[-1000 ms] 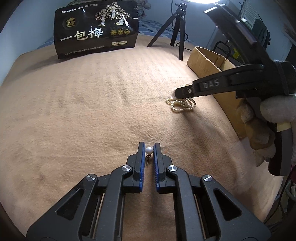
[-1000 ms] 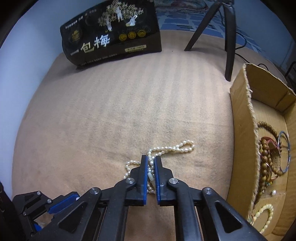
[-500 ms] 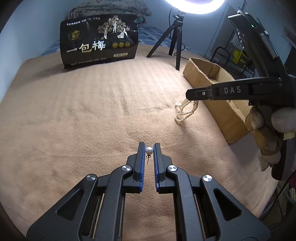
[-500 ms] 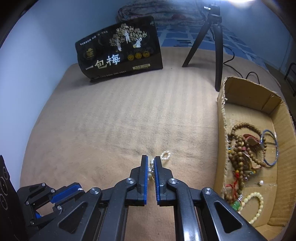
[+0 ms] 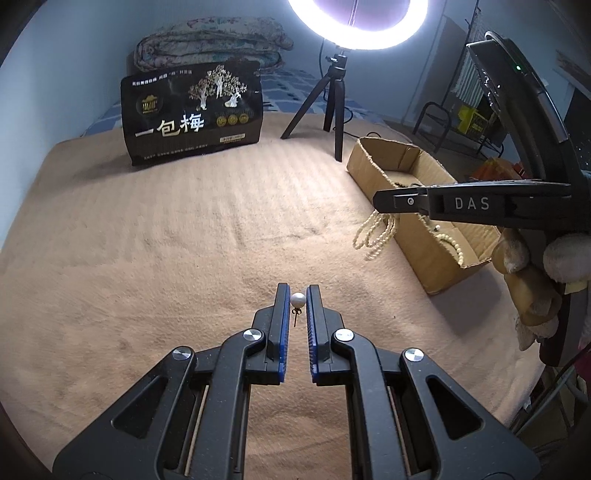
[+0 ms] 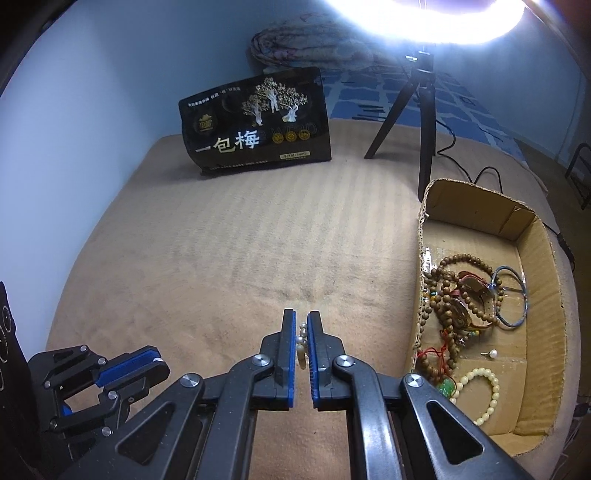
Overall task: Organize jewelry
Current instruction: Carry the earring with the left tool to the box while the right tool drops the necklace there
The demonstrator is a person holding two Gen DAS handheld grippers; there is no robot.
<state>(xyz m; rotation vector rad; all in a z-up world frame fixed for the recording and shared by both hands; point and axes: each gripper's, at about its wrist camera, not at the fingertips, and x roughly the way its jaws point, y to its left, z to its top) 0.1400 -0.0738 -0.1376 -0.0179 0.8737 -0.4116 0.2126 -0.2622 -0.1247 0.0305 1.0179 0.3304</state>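
Note:
My left gripper [image 5: 297,290] is shut on a pearl stud earring [image 5: 297,300] and holds it above the tan blanket. My right gripper [image 6: 302,317] is shut on a pearl necklace [image 6: 302,341]; in the left wrist view the necklace [image 5: 375,236] hangs in loops below that gripper [image 5: 376,203], clear of the blanket, beside the cardboard box [image 5: 413,236]. The box [image 6: 554,295] holds wooden bead strands [image 6: 448,291], a metal bangle [image 6: 511,301], a cream bead bracelet [image 6: 480,395] and a pearl stud [image 6: 493,353].
A black snack bag [image 5: 194,114] stands at the back of the blanket [image 5: 166,240]. A tripod [image 5: 330,107] with a ring light [image 5: 356,22] stands behind the box. The left gripper also shows at the lower left of the right wrist view [image 6: 110,373].
My right gripper has lifted the pearl necklace off the blanket and carried it up towards the box. My left gripper has risen too, keeping hold of the earring.

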